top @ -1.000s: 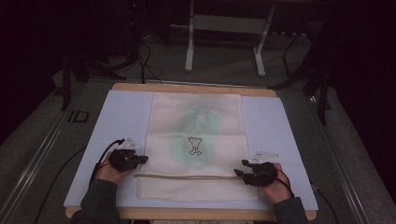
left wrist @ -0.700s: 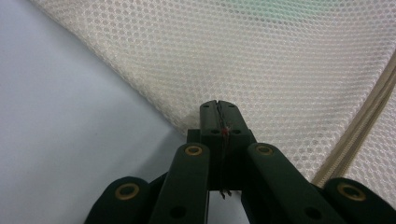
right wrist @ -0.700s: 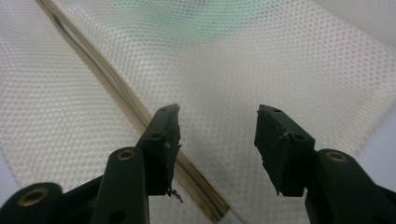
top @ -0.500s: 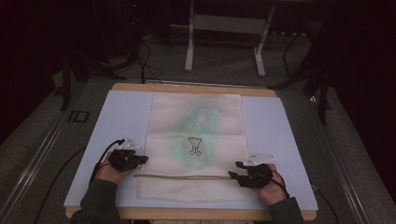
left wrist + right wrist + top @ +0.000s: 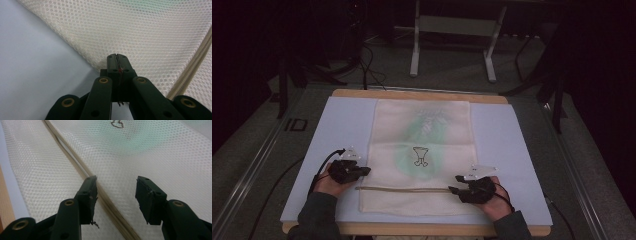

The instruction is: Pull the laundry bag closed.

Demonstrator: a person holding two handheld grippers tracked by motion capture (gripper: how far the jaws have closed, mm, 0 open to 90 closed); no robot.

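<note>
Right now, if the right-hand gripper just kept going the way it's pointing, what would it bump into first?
Probably the zipper of the mesh bag: the right gripper hangs open over it, aimed along the mesh. How high it hangs above the bag is unclear.

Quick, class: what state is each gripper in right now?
Left gripper: shut at the mesh bag's edge.
Right gripper: open over the bag, holding nothing.

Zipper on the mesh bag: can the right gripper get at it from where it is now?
Probably yes. The right gripper has open jaws over the mesh bag, the zipper runs past its left finger, and nothing lies between them.
</note>
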